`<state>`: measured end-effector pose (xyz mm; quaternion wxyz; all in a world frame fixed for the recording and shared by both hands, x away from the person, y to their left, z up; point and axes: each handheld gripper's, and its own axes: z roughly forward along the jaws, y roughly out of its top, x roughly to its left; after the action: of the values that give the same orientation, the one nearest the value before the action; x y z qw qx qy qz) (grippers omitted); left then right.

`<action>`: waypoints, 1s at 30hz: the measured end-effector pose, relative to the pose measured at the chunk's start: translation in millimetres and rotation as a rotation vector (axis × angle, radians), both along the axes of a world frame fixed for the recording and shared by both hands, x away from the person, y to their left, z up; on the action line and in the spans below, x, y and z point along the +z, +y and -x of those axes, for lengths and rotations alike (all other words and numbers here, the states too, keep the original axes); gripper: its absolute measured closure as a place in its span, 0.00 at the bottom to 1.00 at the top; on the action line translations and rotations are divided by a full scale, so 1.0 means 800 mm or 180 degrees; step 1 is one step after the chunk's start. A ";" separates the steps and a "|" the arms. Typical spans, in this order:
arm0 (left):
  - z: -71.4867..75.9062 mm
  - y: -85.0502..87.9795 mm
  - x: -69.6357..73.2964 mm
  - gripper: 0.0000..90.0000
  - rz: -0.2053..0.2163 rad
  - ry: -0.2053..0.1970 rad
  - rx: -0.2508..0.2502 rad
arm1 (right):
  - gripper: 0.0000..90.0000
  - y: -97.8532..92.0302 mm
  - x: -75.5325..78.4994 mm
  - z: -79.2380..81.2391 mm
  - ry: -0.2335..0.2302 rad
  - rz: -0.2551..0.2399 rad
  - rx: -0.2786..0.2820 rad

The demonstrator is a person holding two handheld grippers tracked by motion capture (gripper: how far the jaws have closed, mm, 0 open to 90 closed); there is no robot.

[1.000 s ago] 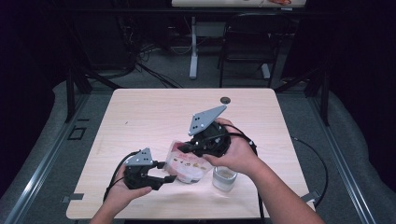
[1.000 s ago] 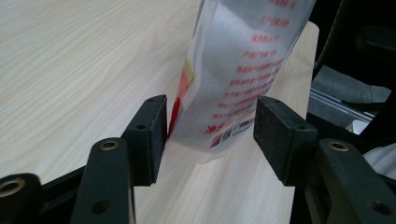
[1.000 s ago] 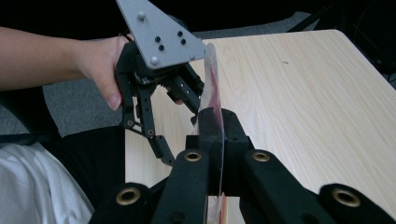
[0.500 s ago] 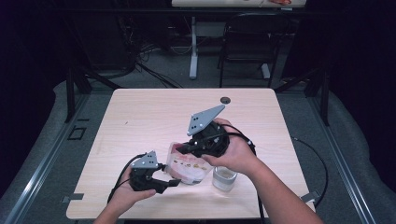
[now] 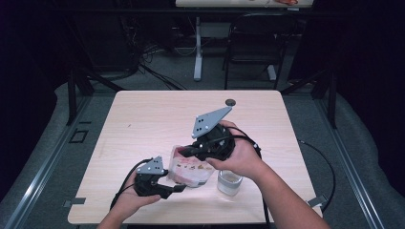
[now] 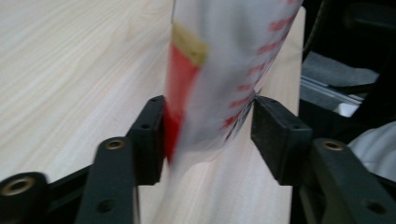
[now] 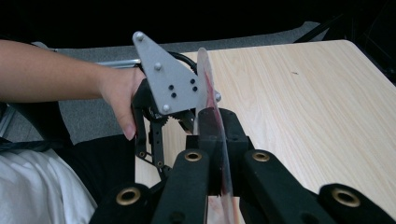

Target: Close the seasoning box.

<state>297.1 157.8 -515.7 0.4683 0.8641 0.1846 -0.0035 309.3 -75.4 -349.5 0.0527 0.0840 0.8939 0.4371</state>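
A small clear cup [image 5: 229, 182] with something pale in its bottom stands on the table [image 5: 143, 124] just below my right hand [image 5: 243, 160], near the bag's right corner. A little dark disc [image 5: 230, 102] lies well beyond my right tongs, close to the far edge. Nothing lies between my two tongs except the bag itself; the cables [image 5: 123, 183] trail back toward me off the near edge.

The plastic bag [image 5: 190, 166], clear with red print and reddish contents, hangs between my two tongs above the tabletop. My right tongs [image 5: 184, 151] are clamped tight on its upper edge; in the right gripper view the jaws meet on the thin film [image 7: 211, 126], which stands up edge-on from between them. My left tongs [image 5: 180, 188] point in from the lower left at the bag's bottom corner. In the left gripper view the bag [image 6: 219, 70] sits between the pads: the left pad [image 6: 152, 135] looks to be against it, the right pad [image 6: 275, 135] just at its edge, and the jaws have just been closing in on it, not yet pinching it flat.

My right hand is raised with its grey plate tilted up; my left hand [image 5: 136, 200] sits low and nearer to me, tongs lying roughly level.
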 end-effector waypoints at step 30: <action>0.001 0.008 0.004 0.68 0.0027 0.0067 -0.0069 | 1.00 -0.003 -0.001 0.002 0.0012 -0.0033 0.0006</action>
<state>296.0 164.2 -512.5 0.4698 0.8640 0.1802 -0.0185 307.7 -77.9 -350.1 0.0501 0.0841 0.8918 0.4416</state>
